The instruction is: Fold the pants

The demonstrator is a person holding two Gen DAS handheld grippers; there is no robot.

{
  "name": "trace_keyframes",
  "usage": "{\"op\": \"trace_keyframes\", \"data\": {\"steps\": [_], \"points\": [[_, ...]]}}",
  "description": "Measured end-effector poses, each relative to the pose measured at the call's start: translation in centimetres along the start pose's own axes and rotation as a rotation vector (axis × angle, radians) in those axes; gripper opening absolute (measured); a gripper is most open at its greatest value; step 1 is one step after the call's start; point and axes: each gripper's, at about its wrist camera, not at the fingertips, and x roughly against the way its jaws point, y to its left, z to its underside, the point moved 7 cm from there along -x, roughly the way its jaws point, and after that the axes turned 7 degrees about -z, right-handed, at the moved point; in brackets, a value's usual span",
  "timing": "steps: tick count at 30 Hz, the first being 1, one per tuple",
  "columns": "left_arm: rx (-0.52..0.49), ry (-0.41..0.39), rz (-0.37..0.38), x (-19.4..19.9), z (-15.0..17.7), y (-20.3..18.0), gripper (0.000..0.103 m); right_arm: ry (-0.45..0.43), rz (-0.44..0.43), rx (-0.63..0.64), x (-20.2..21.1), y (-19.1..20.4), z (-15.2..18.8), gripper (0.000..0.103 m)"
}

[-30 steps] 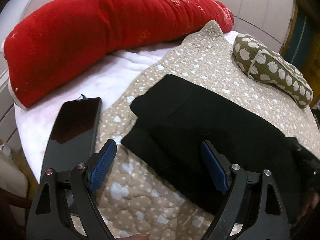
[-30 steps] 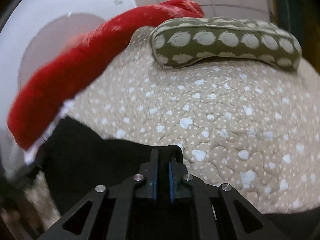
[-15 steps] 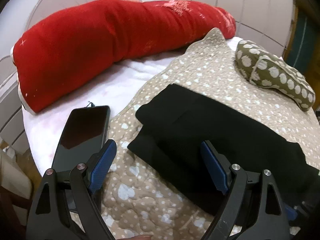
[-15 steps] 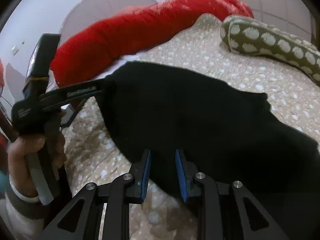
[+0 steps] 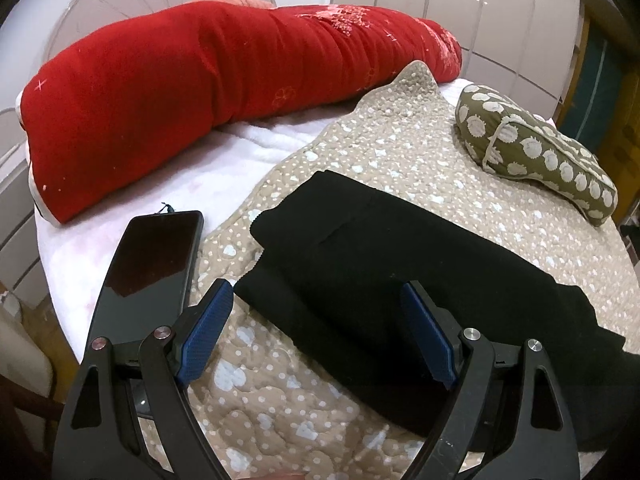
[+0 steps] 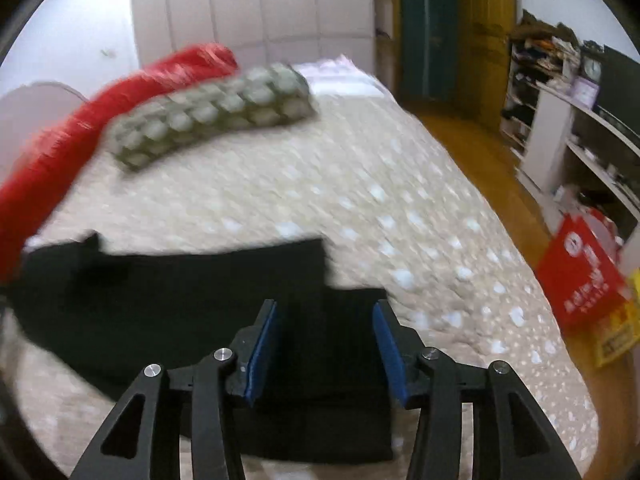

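Note:
The black pants (image 5: 384,264) lie folded in layers on the beige dotted quilt (image 5: 400,152). My left gripper (image 5: 320,320) is open and empty, raised above the pants' left end. In the blurred right wrist view the pants (image 6: 168,292) stretch to the left across the quilt (image 6: 360,184). My right gripper (image 6: 326,332) is open and empty, just above the pants' right end.
A long red bolster (image 5: 200,92) lies along the headboard, also in the right wrist view (image 6: 60,148). An olive spotted pillow (image 5: 536,148) lies at the far right, also in the right wrist view (image 6: 208,116). A black phone (image 5: 148,276) lies left. A red bag (image 6: 580,272) and shelves stand beside the bed.
My right gripper let go of the pants, opened and swung to the right. My left gripper stayed open and drew back a little.

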Motion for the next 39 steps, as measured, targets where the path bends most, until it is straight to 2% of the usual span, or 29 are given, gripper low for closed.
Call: {"op": "trace_keyframes", "data": {"steps": [2,3,4,9,13,18,21,23,24,29,32,35,39], "points": [[-0.005,-0.010,-0.002,0.2,0.1,-0.1,0.086,0.016,-0.062,-0.020,-1.3,-0.1,0.6,0.046],[-0.009,-0.011,-0.009,0.1,0.2,-0.2,0.086,-0.016,-0.095,-0.027,-1.4,0.0,0.5,0.037],[-0.013,-0.007,-0.013,0.0,0.3,-0.2,0.086,-0.033,-0.109,-0.027,-1.4,0.2,0.3,0.020],[-0.008,0.011,-0.015,-0.3,0.7,-0.1,0.086,-0.108,-0.140,0.021,1.4,1.6,-0.9,0.019],[-0.010,0.003,-0.006,0.0,0.7,-0.2,0.086,-0.061,-0.089,0.037,1.2,1.6,-1.0,0.031],[0.001,0.010,-0.010,-0.2,0.7,0.2,0.086,-0.068,-0.125,0.001,0.5,2.1,-0.9,0.033],[-0.001,0.015,-0.012,-0.3,0.8,0.2,0.086,0.015,-0.067,0.017,-2.0,1.7,-0.3,0.033],[-0.002,0.011,-0.014,-0.3,0.8,0.2,0.086,0.014,-0.123,-0.027,-2.5,1.6,-0.1,0.024],[-0.001,0.014,-0.014,-0.3,0.8,0.2,0.086,-0.003,-0.150,-0.048,-2.3,1.5,-0.2,0.008],[0.005,0.016,-0.007,-0.3,0.7,0.3,0.086,-0.126,-0.209,-0.018,3.8,2.0,-1.6,0.008],[0.021,-0.007,0.002,0.3,0.3,0.6,0.086,-0.177,-0.161,0.036,7.5,1.9,-2.2,0.008],[0.046,-0.021,-0.001,0.7,-0.1,1.2,0.086,-0.134,-0.063,0.078,7.0,1.3,-1.0,0.008],[0.075,-0.010,-0.009,0.6,0.0,2.4,0.086,0.030,-0.025,0.044,1.5,0.1,1.9,0.008]]}}
